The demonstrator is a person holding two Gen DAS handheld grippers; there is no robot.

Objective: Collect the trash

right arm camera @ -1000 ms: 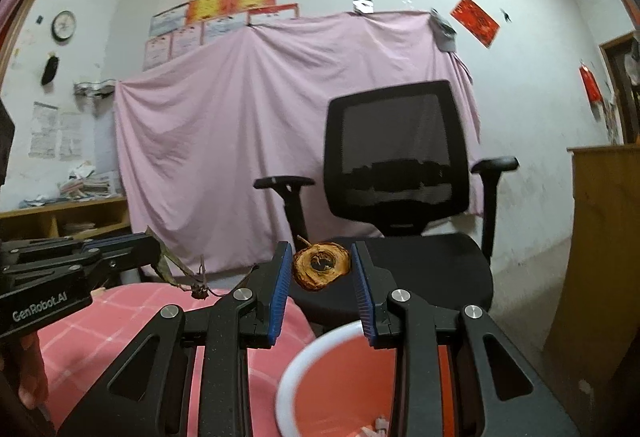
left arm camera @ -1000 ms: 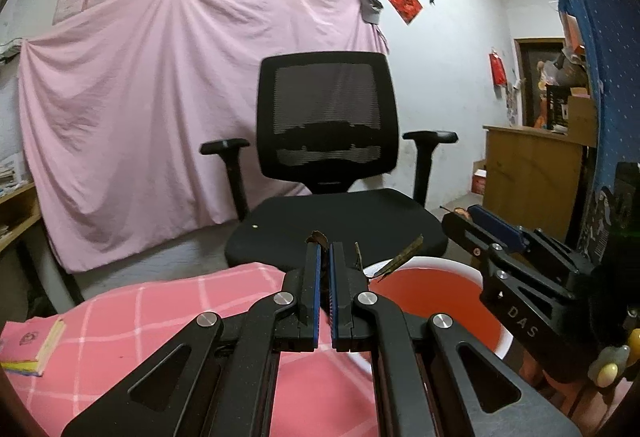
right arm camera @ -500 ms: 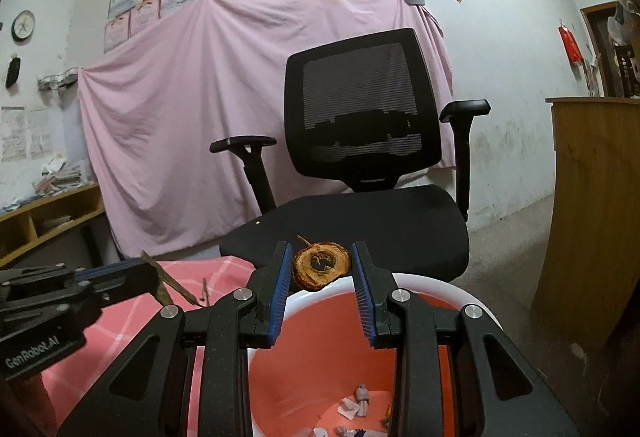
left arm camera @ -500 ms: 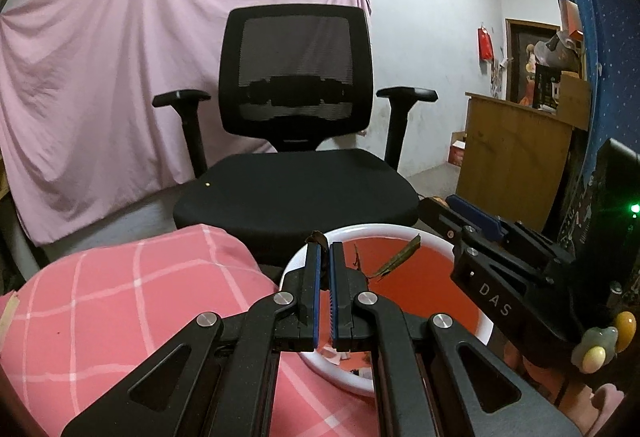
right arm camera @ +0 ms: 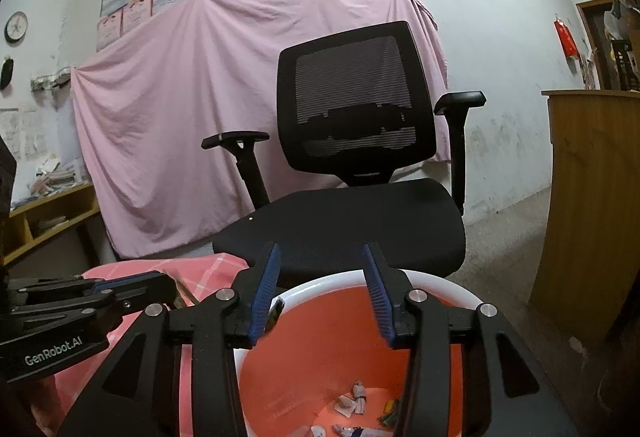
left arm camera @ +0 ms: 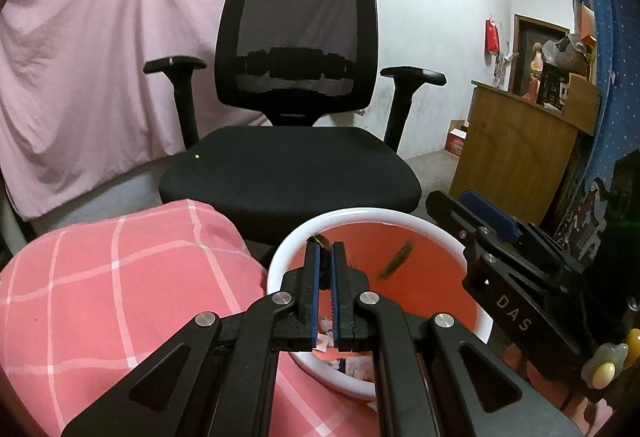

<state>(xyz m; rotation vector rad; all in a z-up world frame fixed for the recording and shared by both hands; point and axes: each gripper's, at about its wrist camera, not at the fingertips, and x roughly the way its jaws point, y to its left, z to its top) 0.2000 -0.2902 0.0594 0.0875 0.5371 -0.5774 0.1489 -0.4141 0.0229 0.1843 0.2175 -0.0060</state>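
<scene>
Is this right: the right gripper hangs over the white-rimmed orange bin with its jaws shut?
Not quite. The right gripper does hang over the white-rimmed orange bin, but its jaws are open, not shut. They have just been opening, and nothing is between them. The right wrist view shows it.

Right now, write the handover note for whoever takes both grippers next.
Left gripper: shut on a thin dark leafy scrap, tips over the white-rimmed orange plastic bin.
Right gripper: open, nothing between the pads. Its jaws have just been opening above the same bin.
Done: small white paper scraps lie on the bin's bottom.
Left: release the left gripper's scrap into the bin, then check the pink checked cloth for more trash.
</scene>
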